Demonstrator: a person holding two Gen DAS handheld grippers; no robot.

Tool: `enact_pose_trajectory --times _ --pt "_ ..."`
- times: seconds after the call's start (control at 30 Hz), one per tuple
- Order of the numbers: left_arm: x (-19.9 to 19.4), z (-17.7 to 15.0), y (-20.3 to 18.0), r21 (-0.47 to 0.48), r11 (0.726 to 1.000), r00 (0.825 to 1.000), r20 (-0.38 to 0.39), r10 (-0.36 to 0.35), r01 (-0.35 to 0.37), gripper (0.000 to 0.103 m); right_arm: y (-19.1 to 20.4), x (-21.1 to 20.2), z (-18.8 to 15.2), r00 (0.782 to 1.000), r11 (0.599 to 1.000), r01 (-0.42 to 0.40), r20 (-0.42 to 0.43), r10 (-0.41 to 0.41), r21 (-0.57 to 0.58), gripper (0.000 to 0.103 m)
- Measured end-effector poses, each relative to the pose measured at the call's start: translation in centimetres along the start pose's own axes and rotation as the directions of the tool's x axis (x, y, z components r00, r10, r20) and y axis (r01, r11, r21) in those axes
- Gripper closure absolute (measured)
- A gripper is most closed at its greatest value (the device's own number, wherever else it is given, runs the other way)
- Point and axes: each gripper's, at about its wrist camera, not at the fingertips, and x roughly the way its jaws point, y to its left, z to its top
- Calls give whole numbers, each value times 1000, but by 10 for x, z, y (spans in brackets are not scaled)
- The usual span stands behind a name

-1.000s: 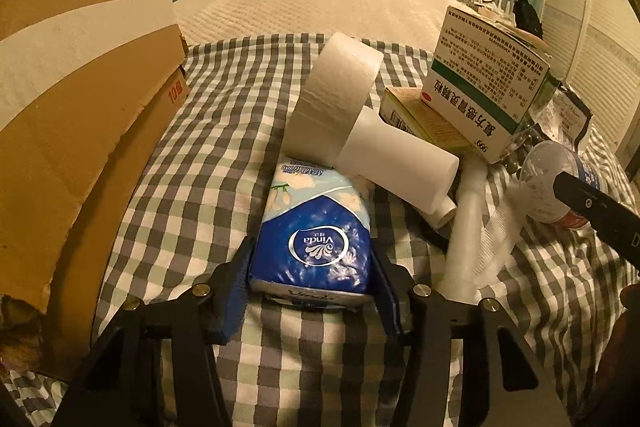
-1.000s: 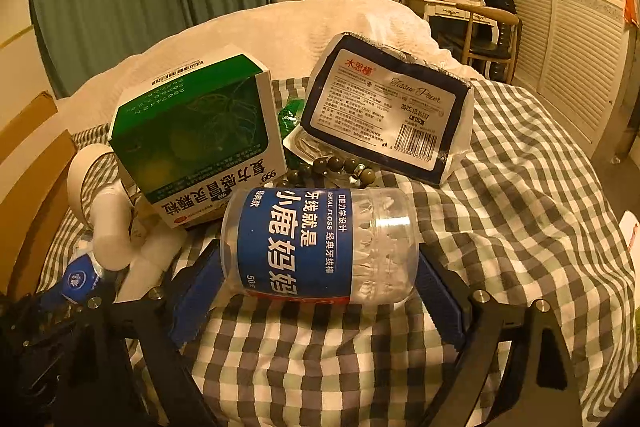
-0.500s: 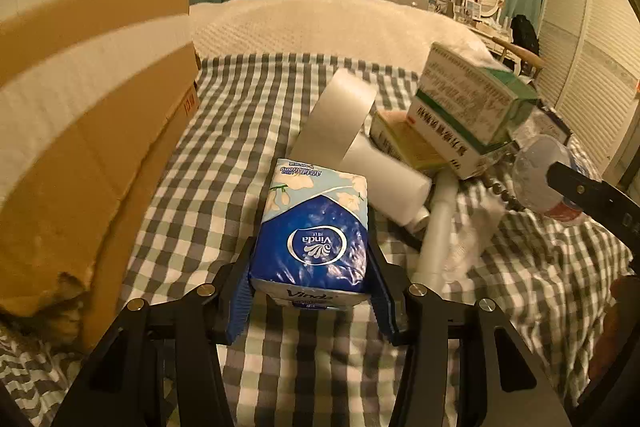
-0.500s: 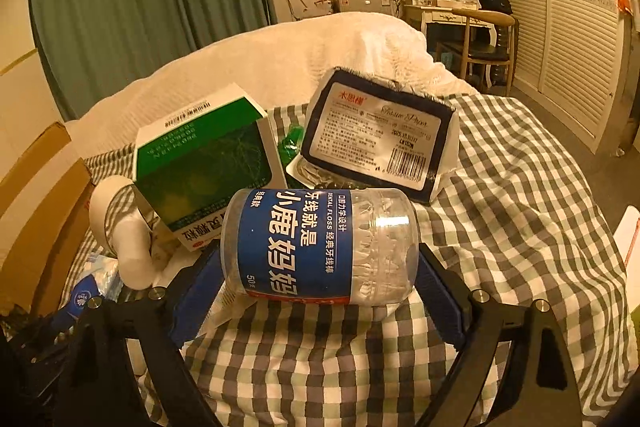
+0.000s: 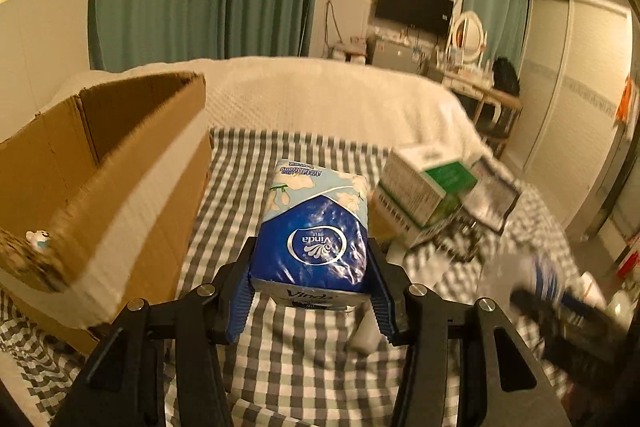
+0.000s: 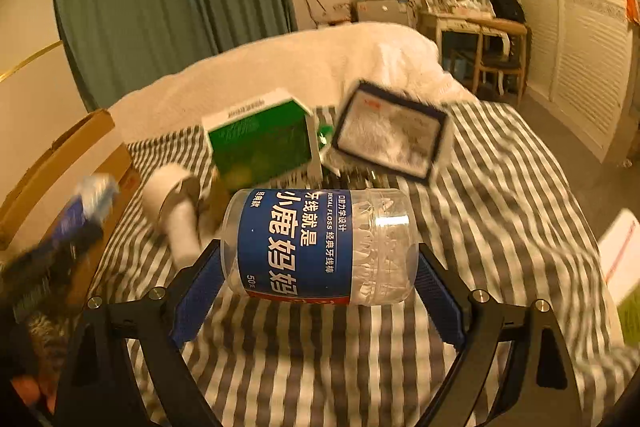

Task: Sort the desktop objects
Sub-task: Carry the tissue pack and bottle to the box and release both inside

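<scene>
Right gripper (image 5: 560,311) blurred beyond tissue pack (image 5: 316,231)

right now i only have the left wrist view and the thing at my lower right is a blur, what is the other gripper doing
Observer: The right gripper is shut on a clear dental floss jar with a blue label. The jar lies sideways between the pads.
Operator: anything hidden behind my blue tissue pack
Observer: Yes. A white tape roll and a white bottle lie on the checked cloth, left of the green box.
Operator: what's on the far side of that box
Observer: A navy-edged tissue pack, tilted up, with its white printed face toward the right camera.
</scene>
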Motion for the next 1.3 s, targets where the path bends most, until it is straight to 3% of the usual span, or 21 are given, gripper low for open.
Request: enact_pose_trajectory --times 0.13,0.33,0.5,0.53,0.6,0.67,0.87,0.97,1.17,1.23,1.3 --pt "-30 20 4 -26 999 997 76 -22 24 52 -4 -27 -8 998 998 -30 -53 33 62 13" --pt "-81 57 20 -43 998 986 158 -45 52 52 22 -88 24 999 998 -49 18 48 41 13" --pt "-102 82 66 -116 993 989 146 -22 39 52 84 -131 61 988 991 -128 82 132 -51 13" --pt "-105 87 79 -130 991 990 140 -12 30 52 116 -138 73 981 982 -162 88 170 -94 13" --pt "-112 93 109 -182 983 986 159 40 -10 52 129 -139 77 979 978 -175 89 185 -110 13" --pt "-114 97 133 -212 976 985 152 83 -49 52 175 -139 85 968 961 -226 76 240 -160 13" --pt "-92 94 211 -256 962 988 92 125 -98 52 243 -119 93 947 923 -310 11 321 -227 13" --pt "-74 87 226 -252 963 992 59 111 -93 52 287 -87 92 942 911 -334 -38 335 -243 13" --pt "-56 73 234 -228 969 995 -2 99 -97 51 317 -41 90 937 917 -345 -131 324 -198 13" --pt "-55 72 237 -228 968 994 -17 106 -107 48 322 -31 90 940 922 -335 -139 312 -194 13" --pt "-54 72 237 -225 967 992 -32 119 -123 33 325 -25 93 940 922 -334 -139 311 -197 12"
